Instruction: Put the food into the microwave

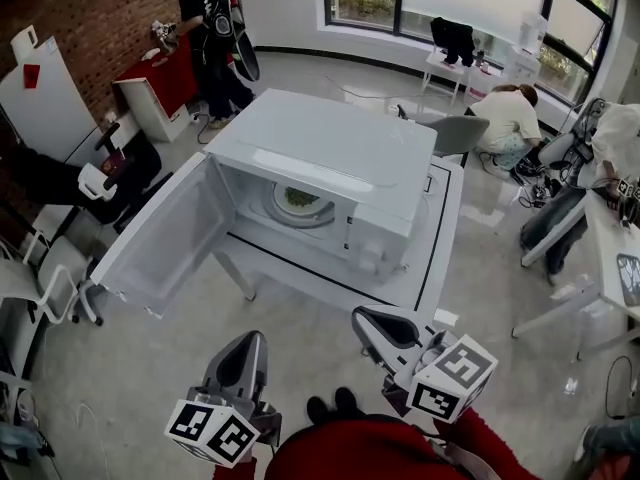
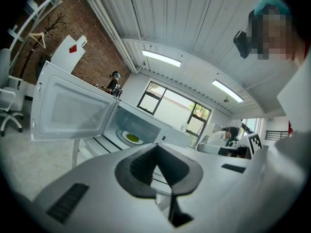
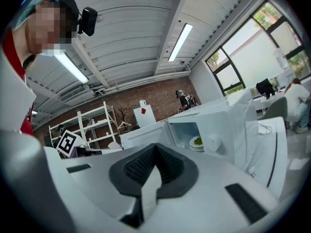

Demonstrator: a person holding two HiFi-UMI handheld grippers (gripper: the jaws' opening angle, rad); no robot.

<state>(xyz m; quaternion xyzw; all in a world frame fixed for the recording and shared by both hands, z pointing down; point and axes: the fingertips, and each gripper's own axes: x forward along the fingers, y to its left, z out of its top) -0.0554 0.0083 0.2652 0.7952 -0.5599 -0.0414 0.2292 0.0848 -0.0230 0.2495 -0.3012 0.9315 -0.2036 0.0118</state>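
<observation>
A white microwave (image 1: 335, 153) stands on a white table (image 1: 440, 233), its door (image 1: 165, 238) swung wide to the left. Inside, on the turntable, lies a white plate of green food (image 1: 299, 200), which also shows as the plate (image 2: 132, 138) in the left gripper view and the plate (image 3: 197, 142) in the right gripper view. My left gripper (image 1: 240, 353) (image 2: 156, 148) hangs shut and empty in front of the table, well short of the door. Beside it, my right gripper (image 1: 385, 328) (image 3: 155, 148) is also shut with nothing in it and points at the microwave's front.
A person (image 1: 212, 38) stands at a red counter at the back left. Another person (image 1: 508, 118) crouches at the back right, near a grey chair (image 1: 458, 133). White chairs (image 1: 50, 278) stand at the left and a desk (image 1: 612, 253) at the right.
</observation>
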